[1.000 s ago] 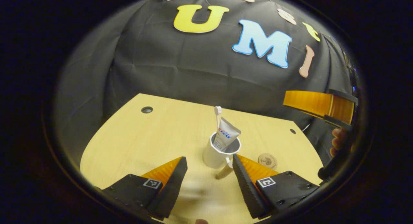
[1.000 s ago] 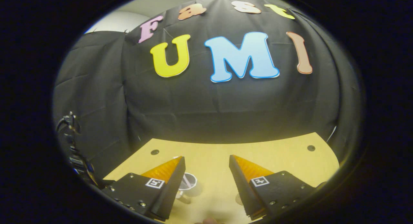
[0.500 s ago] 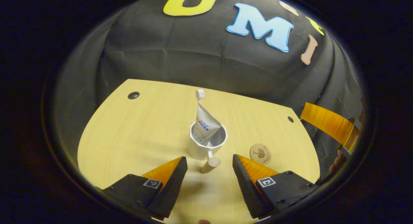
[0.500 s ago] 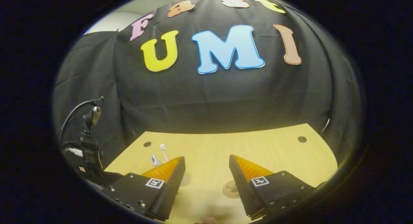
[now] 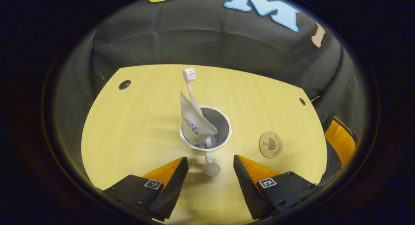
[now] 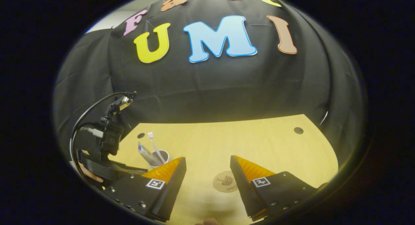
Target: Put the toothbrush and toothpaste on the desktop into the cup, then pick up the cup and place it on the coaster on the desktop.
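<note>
Two items, the toothbrush [image 5: 189, 76] and paste [image 5: 194, 124], already stand in the white cup [image 5: 223, 144] mid-surface [image 5: 136, 127], so the lift is next. The left tongs [image 5: 209, 165] gape empty around the cup's knobbed handle [image 5: 211, 168]; I would close squarely on it and raise gently, since the tall contents lean. The coaster [image 5: 270, 145], a round wooden disc, lies near. The right tongs [image 6: 207, 173] hang open, empty.

The pale wood-grain worktop [image 5: 136, 127] has a curved near edge and is backed by the creased black cloth wall [image 5: 201, 40]. Two small dark round holes sit near its far corners: one hole [image 5: 124, 84] at the far left, another hole [image 5: 302, 101] at the far right (both also seen in the right gripper view).
</note>
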Action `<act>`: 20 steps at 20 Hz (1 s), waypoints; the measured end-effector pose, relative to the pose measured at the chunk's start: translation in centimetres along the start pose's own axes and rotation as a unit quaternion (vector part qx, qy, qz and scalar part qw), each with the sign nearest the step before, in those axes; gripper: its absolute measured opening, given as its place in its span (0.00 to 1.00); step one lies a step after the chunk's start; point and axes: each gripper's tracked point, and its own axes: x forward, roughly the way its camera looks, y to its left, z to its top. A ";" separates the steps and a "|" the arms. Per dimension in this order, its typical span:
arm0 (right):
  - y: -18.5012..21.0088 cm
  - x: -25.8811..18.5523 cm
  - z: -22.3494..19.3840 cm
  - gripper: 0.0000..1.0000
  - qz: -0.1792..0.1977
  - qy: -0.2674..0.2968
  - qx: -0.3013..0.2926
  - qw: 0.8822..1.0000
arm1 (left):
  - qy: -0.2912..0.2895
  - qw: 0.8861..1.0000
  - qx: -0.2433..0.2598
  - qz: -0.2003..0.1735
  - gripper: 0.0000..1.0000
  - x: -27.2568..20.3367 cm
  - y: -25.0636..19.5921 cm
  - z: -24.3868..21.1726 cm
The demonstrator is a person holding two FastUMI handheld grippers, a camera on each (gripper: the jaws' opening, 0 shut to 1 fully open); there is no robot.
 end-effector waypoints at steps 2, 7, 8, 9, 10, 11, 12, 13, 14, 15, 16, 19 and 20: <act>-0.9 -0.1 -0.4 0.82 -0.008 0.003 -0.001 1.000 | 0.016 1.000 0.005 0.003 0.92 1.0 -0.1 -0.4; -2.5 -0.1 -1.1 0.82 -0.024 0.012 0.010 1.000 | 0.035 0.999 -0.004 0.016 0.92 2.7 0.6 -0.7; -2.8 0.0 -1.3 0.82 -0.027 0.015 0.011 0.999 | 0.038 0.999 -0.004 0.017 0.92 3.1 0.8 -0.8; -2.9 0.1 -1.5 0.82 -0.030 0.017 0.013 0.999 | 0.041 0.999 -0.002 0.020 0.92 3.3 1.0 -0.8; -3.1 0.2 -1.6 0.82 -0.032 0.020 0.014 0.999 | 0.042 0.999 0.000 0.024 0.92 3.4 1.2 -0.7; -3.2 0.2 -1.8 0.82 -0.034 0.023 0.016 0.999 | 0.042 0.999 0.001 0.027 0.92 3.6 1.4 -0.5; -3.3 0.2 -1.9 0.82 -0.035 0.024 0.017 0.999 | 0.041 0.999 0.004 0.032 0.92 3.7 1.6 -0.4; -3.4 0.3 -2.0 0.82 -0.036 0.026 0.018 0.999 | 0.039 0.999 0.006 0.036 0.91 3.9 1.8 -0.2; -3.4 0.4 -2.0 0.82 -0.037 0.027 0.019 0.999 | 0.039 0.999 0.006 0.038 0.91 4.1 2.0 -0.2; -3.6 0.3 -2.1 0.82 -0.038 0.027 0.019 0.999 | 0.041 0.998 0.004 0.036 0.92 4.3 1.9 -0.2; -3.6 0.4 -2.1 0.82 -0.039 0.027 0.020 0.999 | 0.046 0.998 0.002 0.035 0.92 4.5 2.0 -0.6; -3.9 0.6 -2.3 0.82 -0.043 0.033 0.022 0.998 | 0.054 0.998 -0.007 0.030 0.73 5.0 1.8 -0.9; -4.0 0.7 -2.3 0.82 -0.044 0.035 0.023 0.998 | 0.055 0.998 -0.009 0.030 0.70 5.2 1.8 -1.0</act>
